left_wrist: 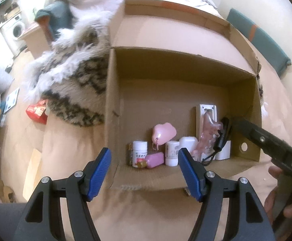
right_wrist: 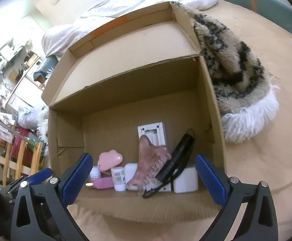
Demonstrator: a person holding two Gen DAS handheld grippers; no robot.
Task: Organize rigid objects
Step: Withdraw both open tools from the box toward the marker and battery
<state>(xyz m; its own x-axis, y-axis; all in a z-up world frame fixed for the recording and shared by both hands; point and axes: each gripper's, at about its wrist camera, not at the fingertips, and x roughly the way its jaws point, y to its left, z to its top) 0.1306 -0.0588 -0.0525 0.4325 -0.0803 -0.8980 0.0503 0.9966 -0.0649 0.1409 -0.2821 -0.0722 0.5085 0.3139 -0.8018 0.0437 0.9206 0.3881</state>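
An open cardboard box [left_wrist: 113, 100] [right_wrist: 212, 104] lies on a beige sheet. Along its near wall stand a white pill bottle [left_wrist: 139, 153], a pink cloud-shaped case [left_wrist: 164, 133] [right_wrist: 109, 159], a small pink case [left_wrist: 155, 160] [right_wrist: 103, 182], a white bottle [right_wrist: 119, 178], white blocks [right_wrist: 186, 179], a pink comb-like scraper [right_wrist: 148, 160] and a black torch with a cord [right_wrist: 176, 158]. A white frame [right_wrist: 152, 129] lies flat behind them. My left gripper [left_wrist: 144, 151] hovers open and empty over the box's near edge. My right gripper [right_wrist: 143, 157] is likewise open and empty above the row.
A shaggy patterned fur rug [left_wrist: 73, 76] [right_wrist: 236, 70] presses against one side of the box. A red packet [left_wrist: 37, 110] lies on the sheet beside it. White bedding [right_wrist: 125, 2] is piled behind. A wooden rail [right_wrist: 21, 160] and room clutter stand at the left.
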